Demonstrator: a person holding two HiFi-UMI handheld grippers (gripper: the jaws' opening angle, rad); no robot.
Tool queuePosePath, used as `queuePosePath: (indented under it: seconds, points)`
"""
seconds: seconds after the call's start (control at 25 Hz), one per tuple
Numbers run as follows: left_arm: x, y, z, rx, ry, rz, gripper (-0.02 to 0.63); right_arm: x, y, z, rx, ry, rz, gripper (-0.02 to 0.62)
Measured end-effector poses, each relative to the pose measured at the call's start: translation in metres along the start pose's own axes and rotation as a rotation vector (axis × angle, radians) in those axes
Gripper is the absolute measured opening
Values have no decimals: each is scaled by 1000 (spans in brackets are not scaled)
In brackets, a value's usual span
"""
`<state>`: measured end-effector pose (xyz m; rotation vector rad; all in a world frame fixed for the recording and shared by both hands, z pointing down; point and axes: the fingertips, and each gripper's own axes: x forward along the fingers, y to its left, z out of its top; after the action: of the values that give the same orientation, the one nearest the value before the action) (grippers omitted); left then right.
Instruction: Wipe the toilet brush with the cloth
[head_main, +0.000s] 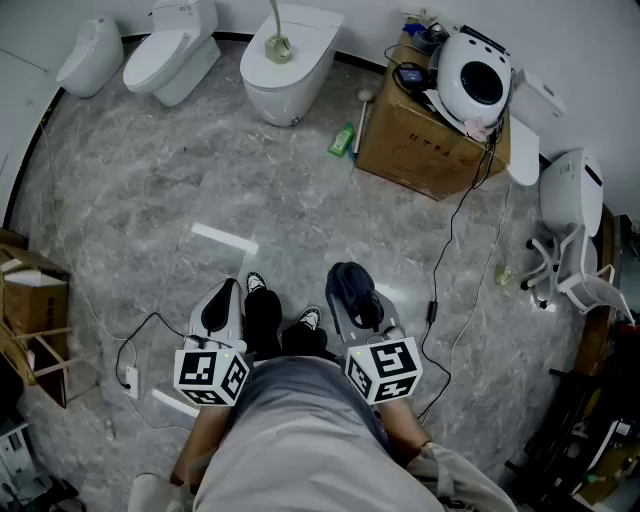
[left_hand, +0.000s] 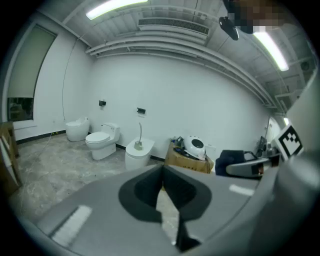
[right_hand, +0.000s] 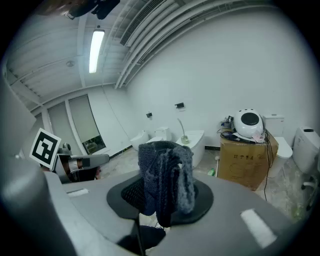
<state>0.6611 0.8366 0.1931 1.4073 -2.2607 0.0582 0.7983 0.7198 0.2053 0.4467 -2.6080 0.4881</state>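
- So far no wiping has begun: the toilet brush (head_main: 277, 38) stands in its holder on top of a white toilet (head_main: 310, 75) by the far wall, well apart from both grippers.
- The right gripper (head_main: 352, 290) has its fingers clenched on a dark blue cloth (right_hand: 166, 177), which sticks up between them (so that half is ready).
- The left gripper (head_main: 226, 305) has its fingers pressed together with nothing between them.
- Left to do, as I judge it: get close to the brush, take hold of it, and rub the cloth along it.
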Motion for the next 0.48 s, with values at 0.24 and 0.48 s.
queuePosePath:
  seconds: [0.24,0.48]
  points:
    - [8,-6,3,21,-3,-9,0,1,-9,-4,-14,12,-1,89]
    - [25,-2,8,16,0,-5,0,16,-19,6,60,-12,4,91]
